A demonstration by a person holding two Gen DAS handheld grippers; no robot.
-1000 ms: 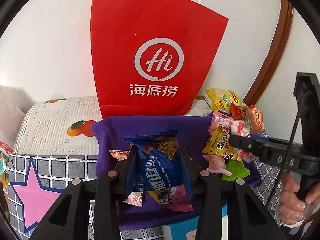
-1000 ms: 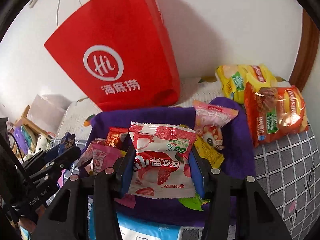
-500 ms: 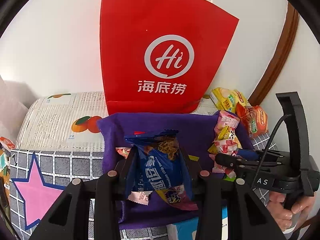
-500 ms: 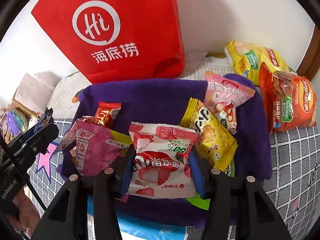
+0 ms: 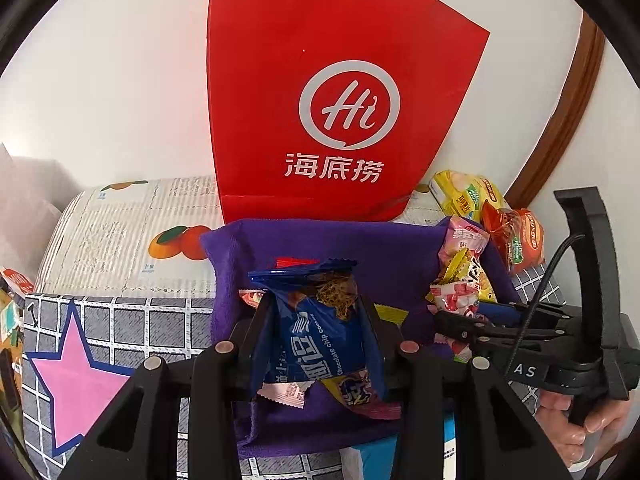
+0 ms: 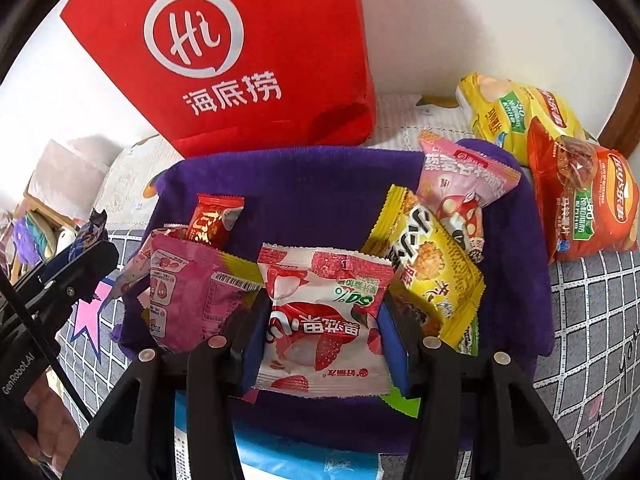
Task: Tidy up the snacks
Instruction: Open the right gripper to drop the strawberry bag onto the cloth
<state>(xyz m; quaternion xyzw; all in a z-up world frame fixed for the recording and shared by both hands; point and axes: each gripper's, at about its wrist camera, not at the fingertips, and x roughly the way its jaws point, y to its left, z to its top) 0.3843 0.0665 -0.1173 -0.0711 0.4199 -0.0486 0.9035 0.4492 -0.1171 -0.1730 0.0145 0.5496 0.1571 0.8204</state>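
My left gripper (image 5: 316,320) is shut on a blue chocolate chip cookie packet (image 5: 316,332), held above the purple cloth (image 5: 320,240). My right gripper (image 6: 324,316) is shut on a white and red strawberry snack packet (image 6: 324,320) low over the same purple cloth (image 6: 312,184). On the cloth lie a pink packet (image 6: 188,300), a small red packet (image 6: 212,220), a yellow packet (image 6: 428,272) and a pink mushroom-print packet (image 6: 460,184). The right gripper (image 5: 460,320) shows at the right of the left wrist view. At the left edge of the right wrist view is the left gripper (image 6: 76,264).
A red paper bag (image 5: 332,92) stands against the wall behind the cloth. Yellow (image 6: 516,116) and orange (image 6: 584,200) chip bags lie at the right. A blue-white pack (image 6: 300,460) sits under the cloth's near edge. The grid-pattern cover carries a pink star (image 5: 76,380).
My right gripper sank toward the cloth with the strawberry packet and tipped further down. The left gripper kept still with the blue packet.
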